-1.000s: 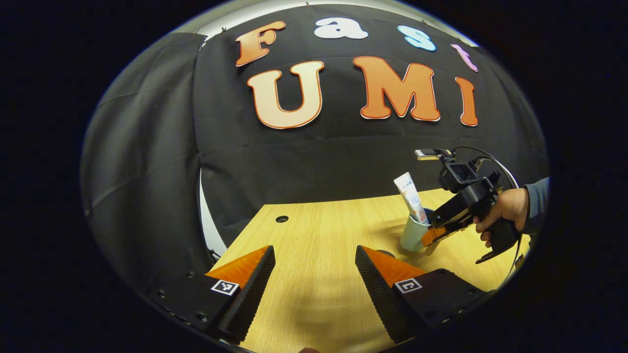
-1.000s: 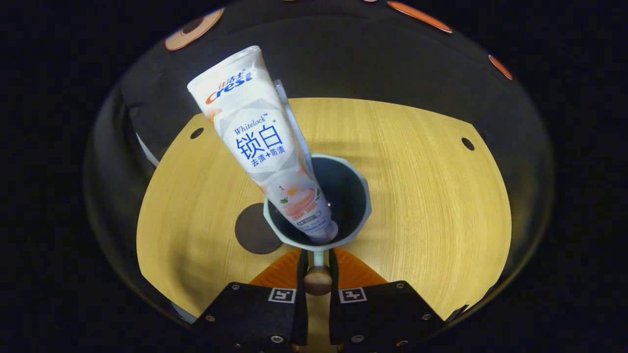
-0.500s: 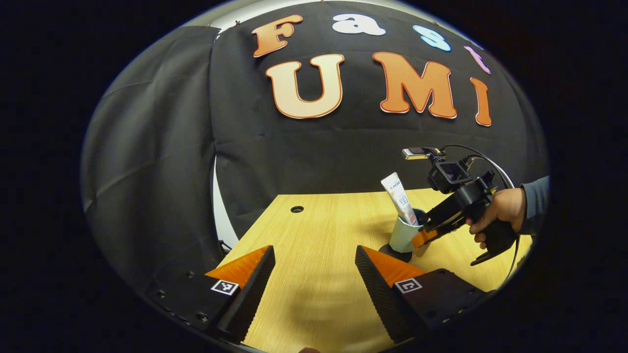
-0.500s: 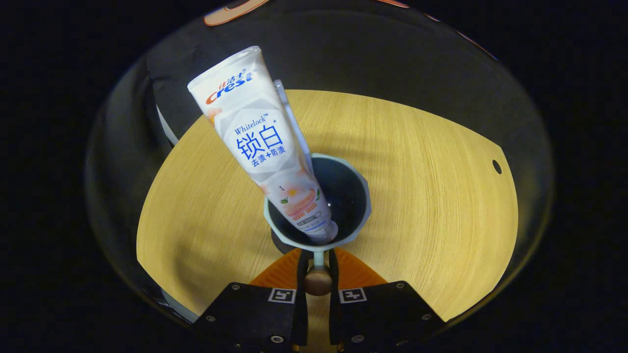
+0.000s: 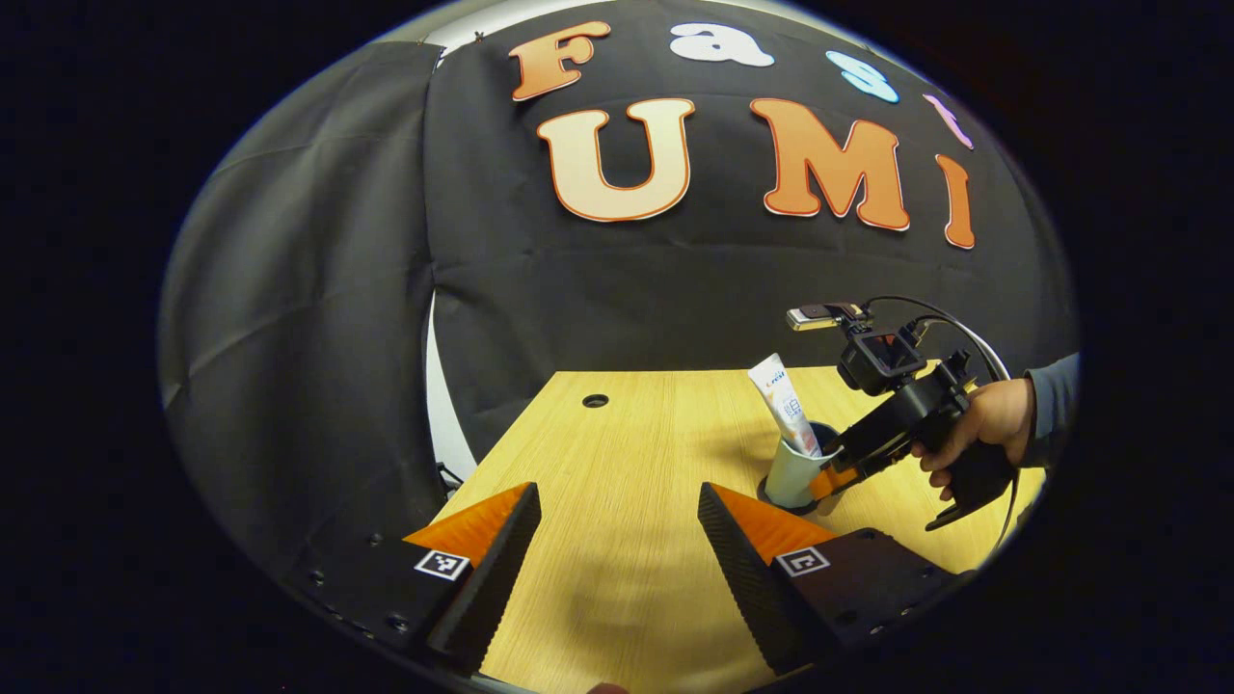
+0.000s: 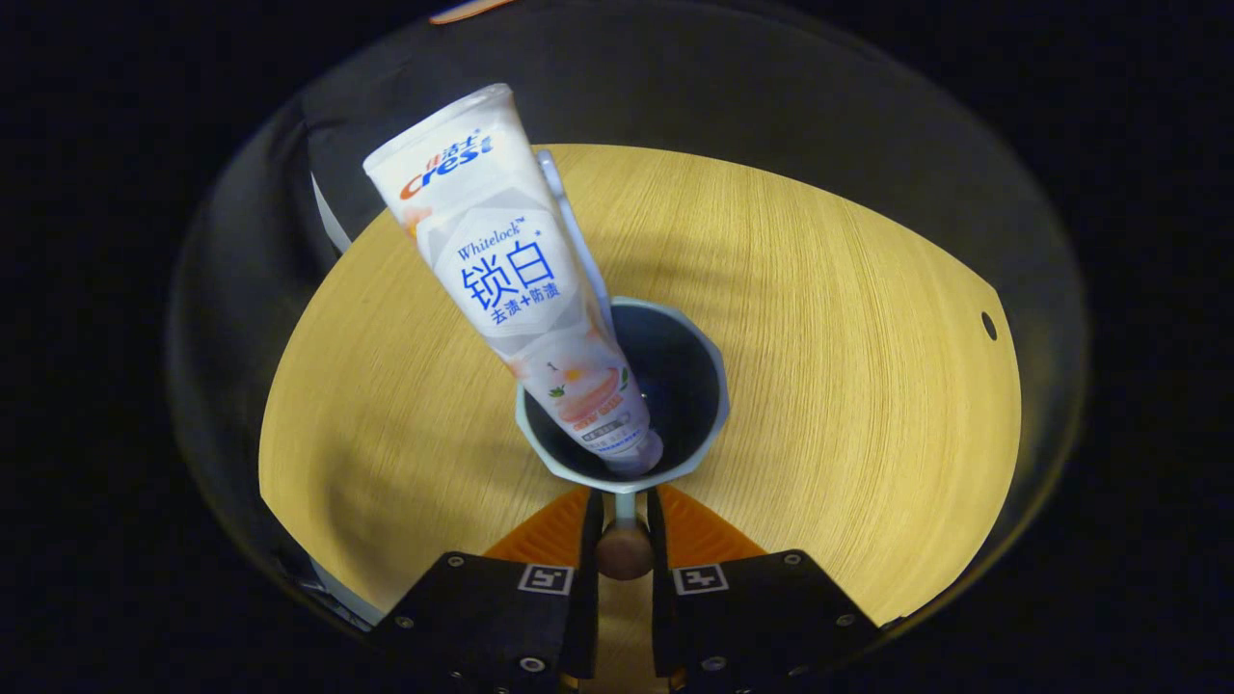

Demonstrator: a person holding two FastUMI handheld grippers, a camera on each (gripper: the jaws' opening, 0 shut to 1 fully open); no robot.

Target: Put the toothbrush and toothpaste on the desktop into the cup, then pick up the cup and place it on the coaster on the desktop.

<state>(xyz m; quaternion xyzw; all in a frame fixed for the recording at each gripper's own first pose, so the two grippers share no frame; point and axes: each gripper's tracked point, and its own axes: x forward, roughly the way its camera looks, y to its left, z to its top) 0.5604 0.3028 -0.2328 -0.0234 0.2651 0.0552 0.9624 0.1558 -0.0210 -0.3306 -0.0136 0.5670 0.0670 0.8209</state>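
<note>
The wooden desktop [image 6: 819, 366] lay under everything. My left gripper [image 5: 617, 540] hung over it with its fingers spread apart, holding nothing. My right gripper [image 6: 624, 525] was clamped on the handle of the cup [image 6: 709, 424], which stood on the dark coaster [image 5: 766, 499]. The toothpaste [image 6: 511, 280] leaned inside the cup, the toothbrush [image 6: 569, 226] behind it.

Right gripper [image 6: 624, 511] fingers pinched together on cup handle [image 6: 625, 547]; left gripper [image 5: 617, 549] fingers spread wide.
</note>
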